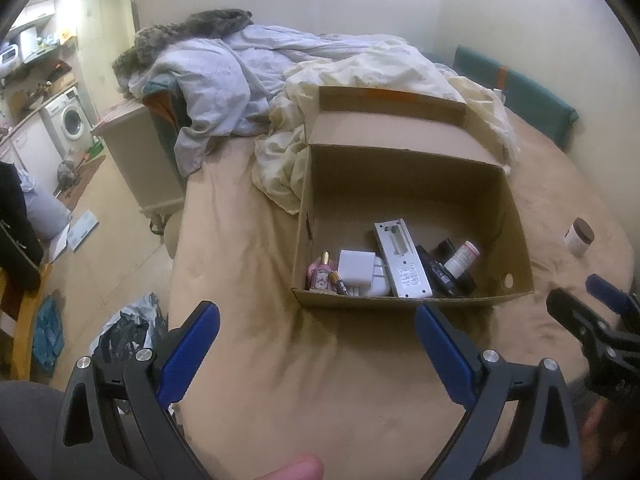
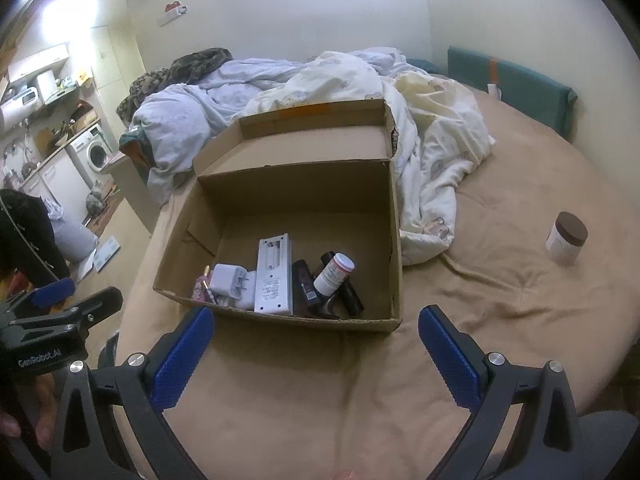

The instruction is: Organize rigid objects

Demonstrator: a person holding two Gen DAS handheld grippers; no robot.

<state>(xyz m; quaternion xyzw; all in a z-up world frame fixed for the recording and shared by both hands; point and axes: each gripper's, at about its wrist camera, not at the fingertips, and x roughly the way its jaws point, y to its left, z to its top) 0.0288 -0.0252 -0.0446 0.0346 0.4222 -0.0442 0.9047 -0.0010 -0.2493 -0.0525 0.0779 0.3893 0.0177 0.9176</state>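
As both grippers hang wide open and empty above a tan bedspread (image 2: 500, 320), a cardboard box (image 1: 516, 240) sits just ahead of them.

Left to right in the box: a pink perfume bottle (image 1: 321, 276), a white charger (image 1: 358, 268), a grey remote (image 1: 402, 258), a pill bottle (image 1: 460, 258). The left gripper (image 1: 318, 344) faces the box's near wall; the right gripper (image 2: 316, 346) does too. A brown-lidded jar (image 2: 566, 238) stands well apart on the right, outside the box.
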